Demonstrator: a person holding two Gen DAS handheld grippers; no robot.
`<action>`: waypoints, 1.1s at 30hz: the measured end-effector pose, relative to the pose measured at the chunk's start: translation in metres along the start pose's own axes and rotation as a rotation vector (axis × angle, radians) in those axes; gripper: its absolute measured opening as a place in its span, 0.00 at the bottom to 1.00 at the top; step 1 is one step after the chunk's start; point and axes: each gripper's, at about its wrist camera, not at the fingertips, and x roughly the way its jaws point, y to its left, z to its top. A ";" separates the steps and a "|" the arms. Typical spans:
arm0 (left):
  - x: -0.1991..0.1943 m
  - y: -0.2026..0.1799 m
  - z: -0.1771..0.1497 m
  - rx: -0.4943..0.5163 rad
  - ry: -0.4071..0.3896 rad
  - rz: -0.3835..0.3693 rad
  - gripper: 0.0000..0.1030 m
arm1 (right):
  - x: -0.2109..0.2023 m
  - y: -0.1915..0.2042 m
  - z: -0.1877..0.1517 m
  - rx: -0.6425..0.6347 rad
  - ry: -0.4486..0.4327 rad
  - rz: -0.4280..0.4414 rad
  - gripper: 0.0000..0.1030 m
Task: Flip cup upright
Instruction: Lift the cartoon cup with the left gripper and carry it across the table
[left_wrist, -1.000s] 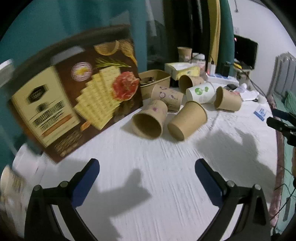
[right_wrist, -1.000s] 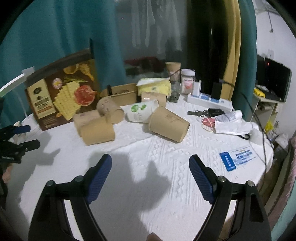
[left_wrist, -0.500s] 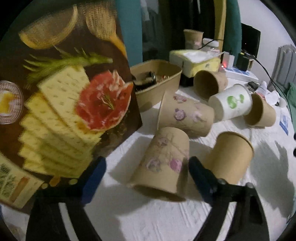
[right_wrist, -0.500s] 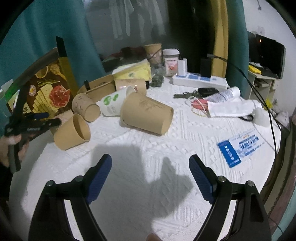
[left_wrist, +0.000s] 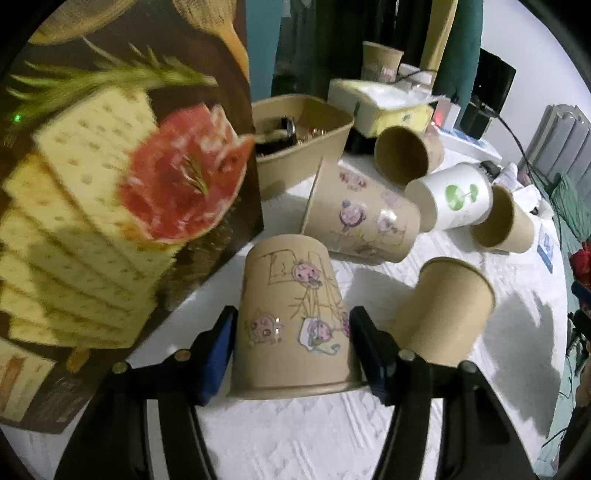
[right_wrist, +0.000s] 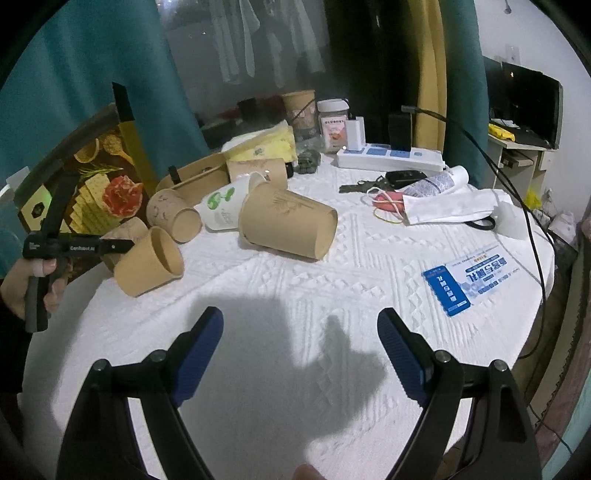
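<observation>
The left hand-held gripper (left_wrist: 291, 347) has just been closing, and its blue pads (left_wrist: 219, 349) now press on both sides of a brown paper cup (left_wrist: 291, 317) printed with little cartoon figures. That cup stands mouth-down on the white surface (left_wrist: 332, 435), its closed bottom uppermost, right in front of a big cracker box (left_wrist: 110, 192) that leans up behind it. A hand (right_wrist: 26, 284) grips the tool's handle at the left edge of the right wrist view.

Just to the right of the gripped cup lies a plain brown cup (left_wrist: 443, 310) on its side, mouth facing away from the left camera. Behind them a second cartoon cup (left_wrist: 362, 218) lies on its side, and further back a white cup with a green leaf mark (left_wrist: 454, 199) and two more brown cups (left_wrist: 406, 155) (left_wrist: 502, 221), all tipped over. A brown tray (left_wrist: 306, 147) with dark odds and ends sits behind the box, beside a yellow tissue pack (left_wrist: 384, 107).

The right hand-held gripper (right_wrist: 299, 350) hangs released over a bare stretch of the surface, jaws wide apart with nothing between them. Ahead of it a large brown cup lies on its side. Off to the right are a blue-and-white leaflet (right_wrist: 469, 277), a white paper bag (right_wrist: 450, 210), keys (right_wrist: 369, 184) and a power strip (right_wrist: 391, 157).
</observation>
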 end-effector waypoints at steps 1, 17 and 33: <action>-0.009 -0.001 -0.002 0.003 -0.013 0.003 0.60 | -0.005 0.002 -0.001 -0.002 -0.007 0.002 0.81; -0.161 -0.128 -0.153 0.395 -0.073 -0.066 0.60 | -0.084 0.051 -0.084 -0.045 -0.018 0.094 0.81; -0.133 -0.174 -0.234 0.454 -0.017 -0.115 0.62 | -0.112 0.069 -0.153 -0.158 0.031 0.052 0.81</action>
